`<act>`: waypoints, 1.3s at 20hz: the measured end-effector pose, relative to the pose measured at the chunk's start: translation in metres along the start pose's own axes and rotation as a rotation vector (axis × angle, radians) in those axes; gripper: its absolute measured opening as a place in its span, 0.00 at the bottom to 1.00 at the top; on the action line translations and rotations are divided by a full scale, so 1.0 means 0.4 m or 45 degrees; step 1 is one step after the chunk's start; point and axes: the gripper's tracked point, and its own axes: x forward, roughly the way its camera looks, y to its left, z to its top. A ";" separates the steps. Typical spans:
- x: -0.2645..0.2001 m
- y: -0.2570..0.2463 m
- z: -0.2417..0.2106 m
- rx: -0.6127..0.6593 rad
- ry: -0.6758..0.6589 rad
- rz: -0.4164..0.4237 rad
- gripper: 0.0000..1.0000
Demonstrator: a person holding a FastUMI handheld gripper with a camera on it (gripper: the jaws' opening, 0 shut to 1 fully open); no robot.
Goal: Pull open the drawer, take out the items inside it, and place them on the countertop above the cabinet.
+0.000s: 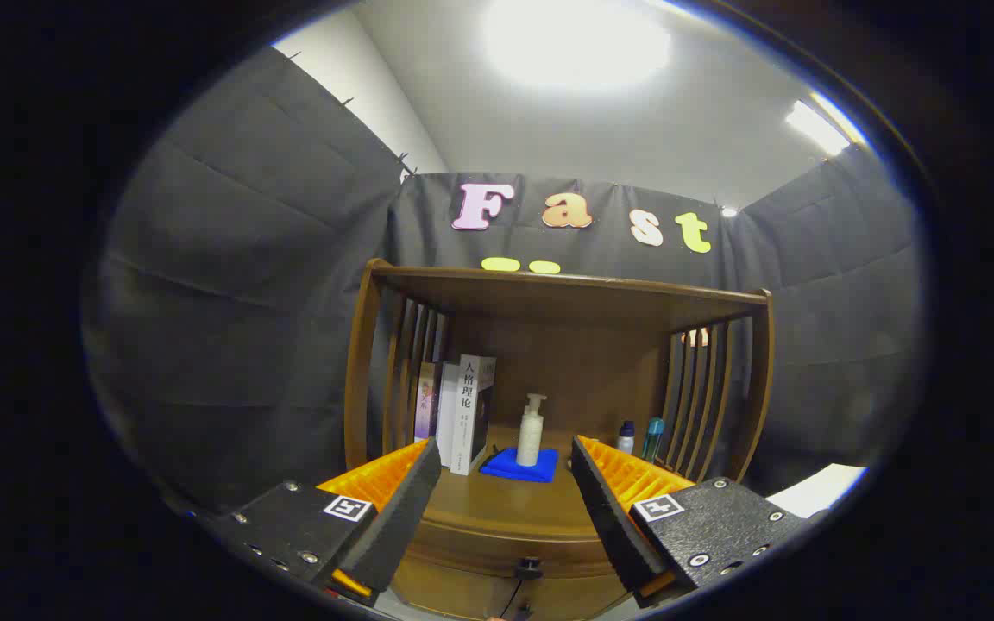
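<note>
Gripper view: the gripper is held in front of a wooden cabinet, with its two fingers spread wide apart and nothing between them. Each finger carries a black pad and an orange ribbed backing; the left finger and the right finger frame the cabinet's front.

The countertop lies just beyond the fingertips, under an upper shelf carried on slatted side panels. Below the countertop's front edge, low between the fingers, sits the drawer, closed, with a small dark knob at its middle. The fingers are apart from the knob and do not touch it. What the drawer holds cannot be seen.

On the countertop, toward the far side, a white pump bottle stands upright on a folded blue cloth. To the left, several books stand upright against the left slats. To the right, near the right slats, two small bottles stand side by side: one with a dark cap and one teal.
</note>
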 end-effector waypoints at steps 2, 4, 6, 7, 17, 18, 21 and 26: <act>0.003 -0.016 -0.007 0.021 0.011 -0.017 0.94; 0.009 -0.040 -0.021 0.019 0.029 -0.043 0.94; 0.016 -0.057 -0.044 -0.009 0.061 -0.058 0.94; 0.018 -0.059 -0.048 -0.027 0.067 -0.055 0.95; 0.020 -0.044 -0.070 -0.064 0.090 -0.046 0.95; 0.021 -0.048 -0.077 -0.056 0.099 -0.059 0.95; 0.023 -0.064 -0.095 -0.081 0.123 -0.099 0.95; 0.049 -0.095 -0.186 0.041 0.203 -0.143 0.95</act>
